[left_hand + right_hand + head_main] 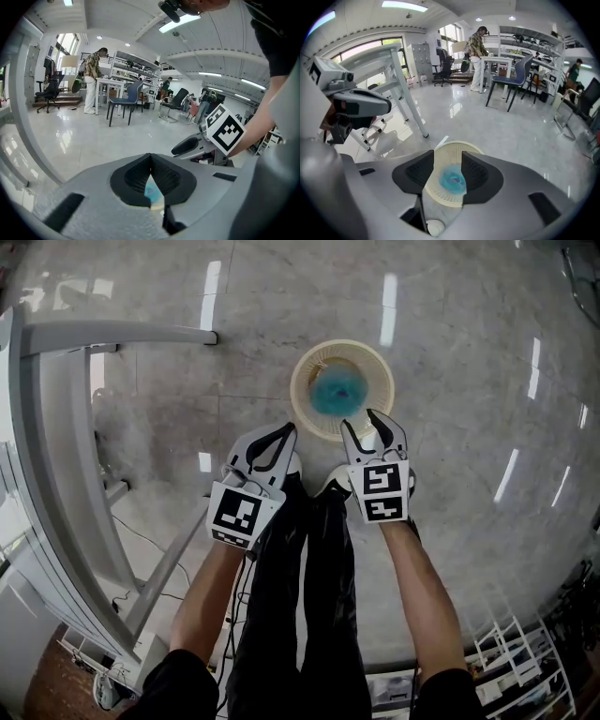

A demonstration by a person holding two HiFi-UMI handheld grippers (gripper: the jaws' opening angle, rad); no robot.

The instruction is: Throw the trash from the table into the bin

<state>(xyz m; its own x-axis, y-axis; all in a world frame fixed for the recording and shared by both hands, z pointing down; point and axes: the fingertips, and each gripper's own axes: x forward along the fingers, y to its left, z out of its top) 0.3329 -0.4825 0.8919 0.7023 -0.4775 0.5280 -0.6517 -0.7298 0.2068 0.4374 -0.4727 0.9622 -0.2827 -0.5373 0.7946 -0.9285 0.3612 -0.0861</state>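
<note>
A cream, round, slatted bin (310,360) stands on the marble floor ahead of me, and blue trash (337,391) lies at its bottom. My right gripper (360,423) hangs over the bin's near rim with its jaws apart and nothing between them. In the right gripper view the bin (449,146) and the blue trash (452,180) show through the gap of that gripper (447,154). My left gripper (289,431) hovers to the left of the bin, its tips touching, holding nothing. In the left gripper view the left gripper's (150,157) pads meet at the tips.
A white table frame (56,427) with slanted legs runs down the left side. The person's legs in black trousers (300,596) and a white shoe (436,228) are below the grippers. Wire shelving (516,652) sits at lower right. Chairs (511,82), desks and people stand far off.
</note>
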